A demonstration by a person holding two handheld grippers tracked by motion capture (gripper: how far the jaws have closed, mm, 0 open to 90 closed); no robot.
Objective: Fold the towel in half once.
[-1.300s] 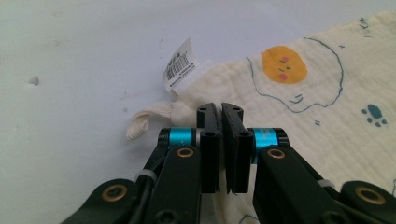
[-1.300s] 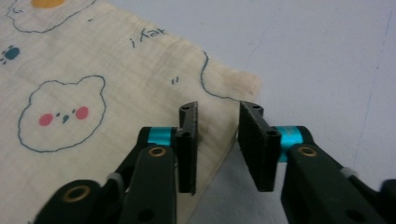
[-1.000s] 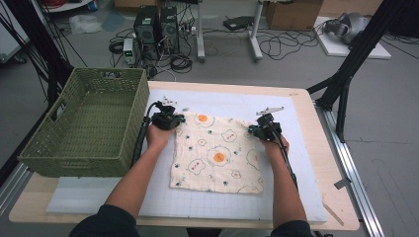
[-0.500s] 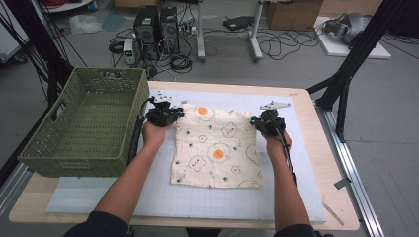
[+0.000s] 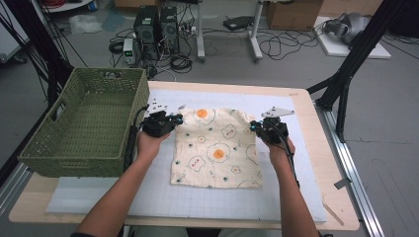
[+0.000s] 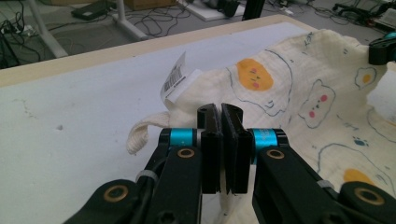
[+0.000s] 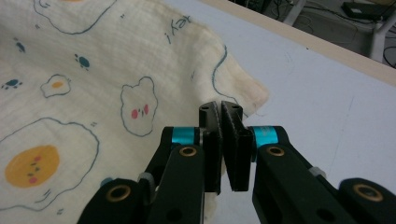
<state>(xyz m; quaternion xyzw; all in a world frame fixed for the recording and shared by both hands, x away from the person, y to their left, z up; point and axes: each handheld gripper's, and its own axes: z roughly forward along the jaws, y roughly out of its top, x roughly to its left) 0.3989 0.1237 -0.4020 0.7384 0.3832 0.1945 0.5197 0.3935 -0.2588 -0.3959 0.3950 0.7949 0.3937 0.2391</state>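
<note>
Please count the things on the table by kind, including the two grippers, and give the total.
Cloth with egg and bear print: 1
Green woven basket: 1
Grippers, left gripper and right gripper, each shut on a far corner of the cloth: 2
Total: 4

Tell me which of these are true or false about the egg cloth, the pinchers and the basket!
1. Both grippers, left gripper and right gripper, pinch the cloth. True.
2. The green basket holds folded cloths. False: nothing lies in it.
3. The cloth has fried eggs and bears printed on it. True.
4. The cloth lies inside the basket. False: it lies on the white mat, beside the basket.
</note>
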